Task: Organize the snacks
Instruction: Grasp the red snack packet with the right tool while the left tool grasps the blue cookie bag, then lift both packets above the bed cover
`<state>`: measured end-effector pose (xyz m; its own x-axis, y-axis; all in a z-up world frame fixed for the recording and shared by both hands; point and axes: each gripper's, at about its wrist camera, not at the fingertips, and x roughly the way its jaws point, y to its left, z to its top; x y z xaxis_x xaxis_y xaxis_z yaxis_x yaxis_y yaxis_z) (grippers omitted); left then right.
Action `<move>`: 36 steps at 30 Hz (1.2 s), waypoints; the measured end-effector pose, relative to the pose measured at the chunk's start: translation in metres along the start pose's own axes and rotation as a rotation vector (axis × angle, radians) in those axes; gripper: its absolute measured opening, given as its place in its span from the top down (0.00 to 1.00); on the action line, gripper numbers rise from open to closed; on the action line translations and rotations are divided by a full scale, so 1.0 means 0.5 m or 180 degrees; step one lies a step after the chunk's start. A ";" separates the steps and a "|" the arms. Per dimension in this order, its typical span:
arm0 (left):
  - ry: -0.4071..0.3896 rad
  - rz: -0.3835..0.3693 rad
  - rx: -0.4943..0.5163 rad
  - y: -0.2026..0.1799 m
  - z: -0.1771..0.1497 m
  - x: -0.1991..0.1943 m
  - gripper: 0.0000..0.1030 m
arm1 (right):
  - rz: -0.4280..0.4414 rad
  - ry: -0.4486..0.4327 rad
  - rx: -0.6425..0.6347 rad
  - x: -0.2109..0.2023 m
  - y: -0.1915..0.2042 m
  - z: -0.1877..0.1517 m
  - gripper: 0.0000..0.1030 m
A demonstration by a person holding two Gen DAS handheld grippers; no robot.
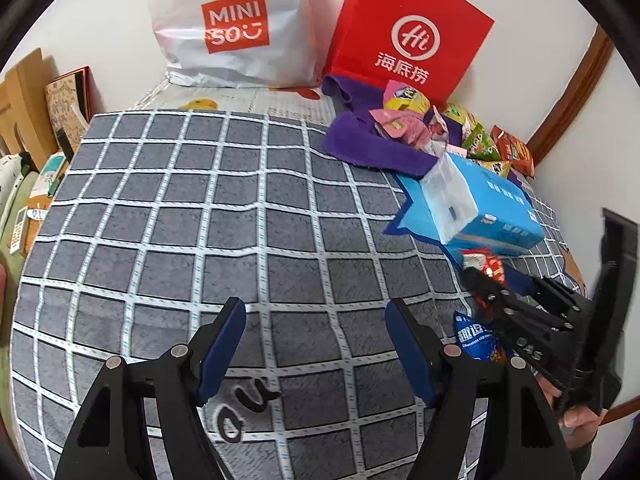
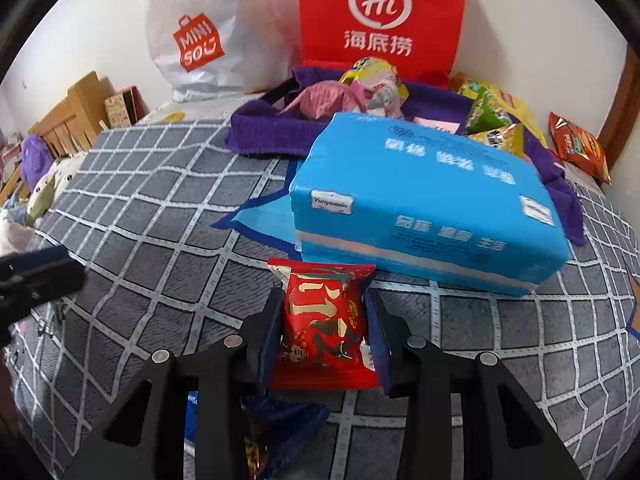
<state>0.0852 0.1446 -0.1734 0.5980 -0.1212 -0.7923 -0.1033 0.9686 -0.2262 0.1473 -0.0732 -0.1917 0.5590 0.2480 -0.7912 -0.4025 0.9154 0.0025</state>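
My right gripper is shut on a red snack packet with gold lettering and holds it above the checked bedspread. In the left wrist view the right gripper shows at the right with the red packet. My left gripper is open and empty over the bedspread. A blue cookie packet lies under the right gripper; it also shows in the right wrist view. Several snack packets lie piled on a purple towel.
A blue tissue pack lies on a blue bag just ahead of the right gripper. A red Haidilao bag and a white Miniso bag stand against the wall. Green and orange snack packets lie at the right. Boxes stand at the left.
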 end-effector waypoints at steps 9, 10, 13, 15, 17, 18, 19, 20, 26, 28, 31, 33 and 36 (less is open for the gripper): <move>0.0183 -0.0290 0.0096 -0.073 -0.016 0.037 0.32 | -0.0214 -0.0279 0.0078 -0.095 -0.081 -0.036 0.62; 0.0200 -0.0331 0.0126 -0.087 -0.018 0.040 0.32 | -0.0301 -0.0295 0.0126 -0.103 -0.103 -0.044 0.62; 0.0226 -0.0452 0.0231 -0.133 -0.022 0.046 0.32 | -0.0397 -0.0293 0.0296 -0.113 -0.158 -0.060 0.62; 0.0276 -0.0527 0.0328 -0.168 -0.027 0.051 0.32 | -0.0429 -0.0289 0.0440 -0.117 -0.195 -0.073 0.62; 0.0328 -0.0537 0.0426 -0.197 -0.034 0.060 0.32 | -0.0452 -0.0301 0.0542 -0.119 -0.225 -0.086 0.62; 0.0362 -0.0523 0.0466 -0.210 -0.038 0.066 0.32 | -0.0449 -0.0299 0.0577 -0.118 -0.235 -0.091 0.62; 0.0391 -0.0502 0.0492 -0.219 -0.043 0.073 0.32 | -0.0441 -0.0291 0.0609 -0.117 -0.244 -0.095 0.62; 0.0380 -0.0421 0.0531 -0.230 -0.048 0.079 0.31 | -0.0422 -0.0281 0.0646 -0.113 -0.253 -0.101 0.62; 0.0245 0.0019 0.0742 -0.278 -0.067 0.091 0.22 | -0.0245 -0.0214 0.0766 -0.094 -0.273 -0.112 0.62; 0.0173 0.0196 0.0851 -0.292 -0.077 0.096 0.23 | -0.0206 -0.0157 0.0778 -0.086 -0.275 -0.112 0.62; 0.0058 0.0320 0.0991 -0.307 -0.089 0.093 0.31 | -0.0217 -0.0143 0.0771 -0.084 -0.273 -0.113 0.62; 0.0057 0.0262 0.1012 -0.311 -0.089 0.085 0.48 | -0.0200 -0.0139 0.0770 -0.083 -0.273 -0.113 0.62; 0.0087 0.0158 0.1028 -0.313 -0.086 0.079 0.56 | -0.0174 -0.0137 0.0808 -0.082 -0.277 -0.114 0.62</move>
<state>0.0909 -0.0213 -0.1936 0.5765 -0.0736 -0.8138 0.1281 0.9918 0.0010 0.1391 -0.2283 -0.1943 0.6074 0.2042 -0.7677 -0.1792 0.9767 0.1181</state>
